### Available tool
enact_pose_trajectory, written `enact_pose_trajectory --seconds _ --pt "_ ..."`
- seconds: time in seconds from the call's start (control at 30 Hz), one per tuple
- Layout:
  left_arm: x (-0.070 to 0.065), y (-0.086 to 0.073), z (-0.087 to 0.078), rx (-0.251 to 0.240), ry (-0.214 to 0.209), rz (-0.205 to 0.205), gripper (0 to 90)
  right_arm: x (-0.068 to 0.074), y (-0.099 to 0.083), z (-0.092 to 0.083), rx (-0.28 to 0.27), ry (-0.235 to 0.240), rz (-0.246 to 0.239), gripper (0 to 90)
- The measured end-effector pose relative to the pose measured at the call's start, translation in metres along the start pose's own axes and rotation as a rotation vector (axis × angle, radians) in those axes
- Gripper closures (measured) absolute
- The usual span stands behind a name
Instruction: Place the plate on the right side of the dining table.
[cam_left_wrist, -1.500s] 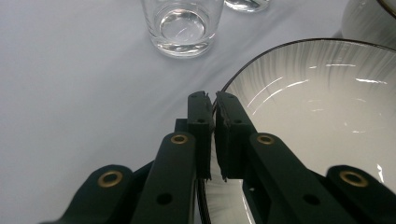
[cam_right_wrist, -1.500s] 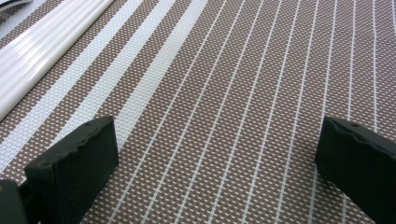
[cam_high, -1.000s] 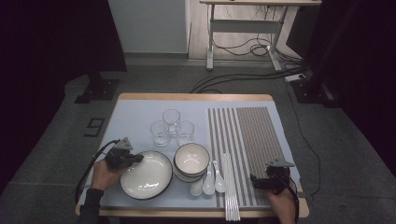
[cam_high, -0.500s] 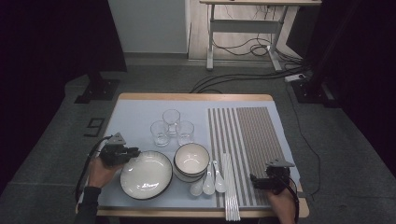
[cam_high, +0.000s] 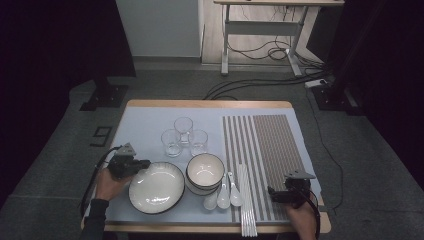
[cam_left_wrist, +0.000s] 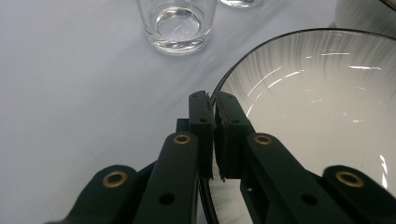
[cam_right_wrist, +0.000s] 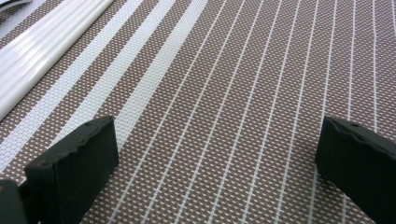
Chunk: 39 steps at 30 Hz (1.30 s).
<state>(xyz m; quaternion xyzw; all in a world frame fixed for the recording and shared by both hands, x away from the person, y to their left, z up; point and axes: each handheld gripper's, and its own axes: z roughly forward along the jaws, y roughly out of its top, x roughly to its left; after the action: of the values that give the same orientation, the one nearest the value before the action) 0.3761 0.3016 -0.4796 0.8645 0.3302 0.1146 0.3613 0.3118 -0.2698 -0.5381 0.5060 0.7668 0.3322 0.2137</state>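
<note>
The left gripper (cam_left_wrist: 214, 100) pinches the rim of the wide white dark-edged ceramic plate (cam_left_wrist: 322, 116); lift it level, keeping clear of the clear glass tumbler (cam_left_wrist: 176, 23) ahead, while the right gripper (cam_right_wrist: 215, 154) gapes wide, holding nothing

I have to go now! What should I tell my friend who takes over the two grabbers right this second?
Left gripper: shut on the rim of the wide white plate with a dark edge, which sits on the pale blue tablecloth.
Right gripper: open, empty, over the brown striped woven placemat.
Done: plate gripped at its left rim.
Left: lift and move the plate; probably onto the placemat.
</note>
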Motion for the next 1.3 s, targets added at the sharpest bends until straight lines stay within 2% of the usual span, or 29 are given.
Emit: enact_pose_trajectory --seconds 0.17,0.4,0.57,0.73,1.07,1.3 --pt "0.000 -0.002 -0.002 0.013 -0.012 0.006 86.6 0.000 0.000 0.000 0.000 0.000 0.000 0.0" --pt "0.000 -0.007 -0.005 0.007 -0.028 -0.003 86.4 0.000 0.000 0.000 -0.001 -0.001 0.000 0.0" --pt "0.001 -0.010 -0.007 0.020 -0.057 -0.004 85.9 0.000 0.000 0.000 0.000 0.000 0.000 0.0" --pt "-0.002 -0.008 -0.002 0.033 -0.093 0.017 85.2 0.000 0.000 0.000 0.000 0.000 0.000 0.0" --pt "-0.008 -0.008 -0.001 0.050 -0.115 0.058 84.1 0.000 0.000 0.000 -0.001 -0.001 0.001 0.0" --pt "-0.014 -0.014 -0.003 0.051 -0.141 0.063 83.3 0.000 0.000 0.000 -0.002 -0.001 0.000 0.0"
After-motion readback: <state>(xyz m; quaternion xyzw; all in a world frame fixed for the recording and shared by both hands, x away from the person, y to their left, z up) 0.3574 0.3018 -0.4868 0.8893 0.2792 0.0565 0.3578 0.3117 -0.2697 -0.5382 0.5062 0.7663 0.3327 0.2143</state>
